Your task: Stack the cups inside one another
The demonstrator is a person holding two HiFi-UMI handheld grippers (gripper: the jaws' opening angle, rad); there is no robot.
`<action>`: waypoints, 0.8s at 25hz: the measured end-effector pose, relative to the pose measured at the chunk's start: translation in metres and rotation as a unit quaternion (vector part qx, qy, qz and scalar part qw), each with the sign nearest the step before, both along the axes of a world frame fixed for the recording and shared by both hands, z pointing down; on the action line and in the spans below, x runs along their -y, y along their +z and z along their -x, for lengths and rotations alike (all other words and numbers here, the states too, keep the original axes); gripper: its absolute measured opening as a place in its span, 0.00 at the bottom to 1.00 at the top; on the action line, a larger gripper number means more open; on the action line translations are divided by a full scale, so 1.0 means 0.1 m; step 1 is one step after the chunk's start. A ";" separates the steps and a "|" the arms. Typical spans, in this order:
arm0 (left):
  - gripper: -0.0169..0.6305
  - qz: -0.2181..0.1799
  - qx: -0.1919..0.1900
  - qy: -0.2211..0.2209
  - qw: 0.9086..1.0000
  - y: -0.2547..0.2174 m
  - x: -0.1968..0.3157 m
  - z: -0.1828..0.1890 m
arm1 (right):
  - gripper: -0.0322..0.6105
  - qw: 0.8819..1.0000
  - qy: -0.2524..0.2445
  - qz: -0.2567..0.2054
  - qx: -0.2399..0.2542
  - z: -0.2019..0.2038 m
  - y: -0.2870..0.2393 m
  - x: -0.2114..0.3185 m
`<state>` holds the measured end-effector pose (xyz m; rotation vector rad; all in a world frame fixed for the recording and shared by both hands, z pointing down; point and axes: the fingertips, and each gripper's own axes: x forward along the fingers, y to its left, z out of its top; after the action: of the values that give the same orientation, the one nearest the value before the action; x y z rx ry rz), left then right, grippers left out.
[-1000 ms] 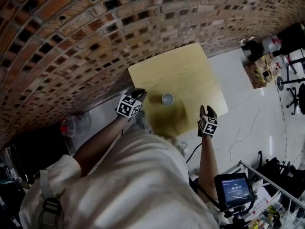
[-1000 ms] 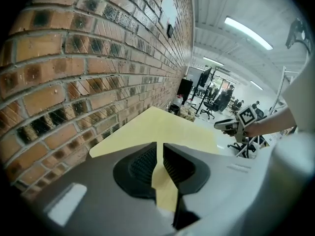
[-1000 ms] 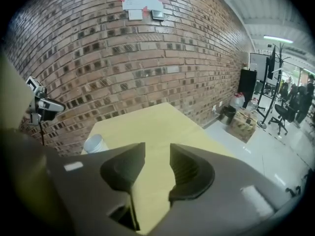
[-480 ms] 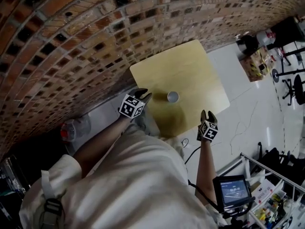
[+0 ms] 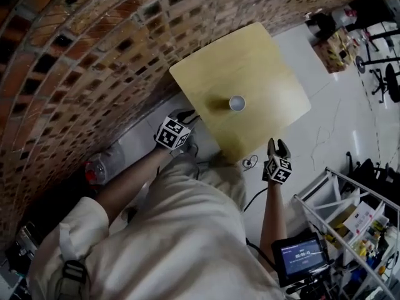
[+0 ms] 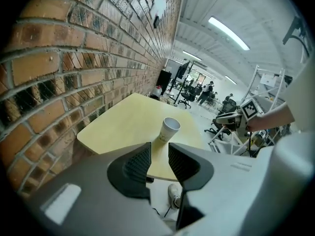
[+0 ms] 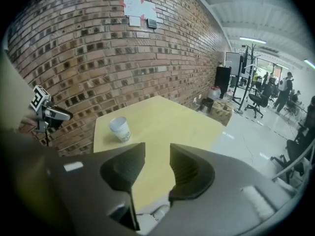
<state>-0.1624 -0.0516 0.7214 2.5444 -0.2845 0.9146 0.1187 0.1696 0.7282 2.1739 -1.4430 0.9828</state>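
Only one white cup [image 6: 170, 130] shows on the counter [image 5: 262, 61]. It stands upright, ahead of the left hand-held gripper [image 6: 159, 149] and ahead and to the left of the right hand-held gripper [image 7: 157, 149], well apart from both. Whether other cups are nested inside it I cannot tell, but with no loose cup in sight the stacking looks finished or nearly so. The left jaws have just been opening and stand narrowly apart with nothing between them. The right jaws gape a little wider, also empty. The cup is tapered with a round open rim and looks like thin paper. The counter is a pale, smooth, wood-look square with rounded corners. The jaw pads are dark and ribbed.
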 end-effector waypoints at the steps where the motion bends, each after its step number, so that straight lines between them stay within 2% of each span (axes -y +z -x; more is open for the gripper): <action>1: 0.23 0.000 0.003 0.006 1.000 0.03 -0.03 0.01 | 0.29 1.000 0.005 0.000 0.002 0.06 0.02 -0.09; 6: 0.23 -0.003 0.009 0.033 0.999 0.03 -0.21 -0.07 | 0.29 0.999 0.034 0.014 0.015 0.30 0.11 -0.66; 10: 0.23 -0.023 0.000 0.051 0.998 -0.08 -0.31 -0.24 | 0.29 0.998 0.053 0.009 0.017 0.33 0.13 -0.97; 15: 0.23 -0.049 -0.007 0.047 0.998 -0.28 -0.55 -0.36 | 0.29 0.998 0.052 -0.025 0.011 0.26 -0.02 -1.15; 20: 0.23 -0.072 0.000 0.033 0.997 -0.46 -0.99 -0.35 | 0.29 0.997 0.025 -0.079 -0.009 0.20 -0.38 -1.21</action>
<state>-0.1278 0.0471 0.6749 2.6997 -0.2774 0.9486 0.0985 0.2909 0.6906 2.3351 -1.5111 0.8912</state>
